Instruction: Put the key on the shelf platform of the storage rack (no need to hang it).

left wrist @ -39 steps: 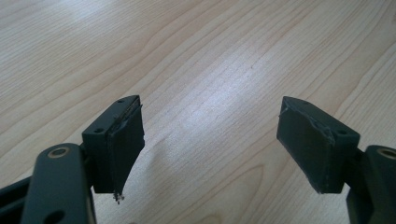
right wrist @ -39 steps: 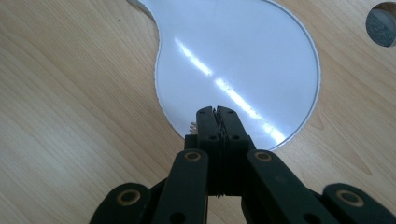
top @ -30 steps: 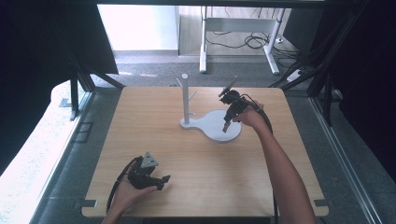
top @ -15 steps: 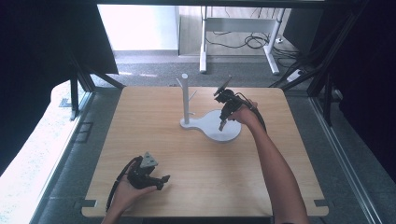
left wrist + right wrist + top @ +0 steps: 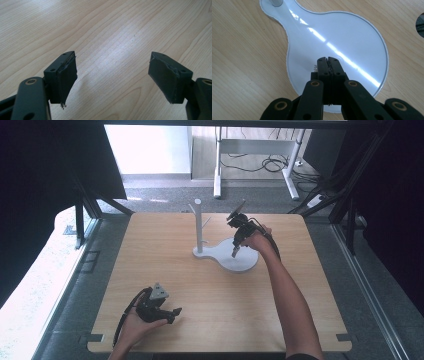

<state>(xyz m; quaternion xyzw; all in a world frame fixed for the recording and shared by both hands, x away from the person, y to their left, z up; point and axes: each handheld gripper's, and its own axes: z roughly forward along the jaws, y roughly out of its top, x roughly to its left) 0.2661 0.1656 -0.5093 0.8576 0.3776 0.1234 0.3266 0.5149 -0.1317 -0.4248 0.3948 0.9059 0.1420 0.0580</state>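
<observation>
Glossy white plastic stand base point(image 5: 352, 42) — streaked with glare, pale matt wood-grain table point(image 5: 112, 32), matt black claw pads point(image 5: 65, 75)

No readable text, labels, brands or nos. on anything

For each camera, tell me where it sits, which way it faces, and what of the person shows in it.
High view: above the person's side, looking forward and down on the wooden table; both forearms enter from below, left gripper near the front edge, right gripper over the white stand base.
Left gripper view: rides the left gripper, facing bare tabletop between open jaws.
Right gripper view: rides the right gripper, looking down along shut jaws at the white stand base.
Shared: high and right gripper views both show the base and post foot.
</observation>
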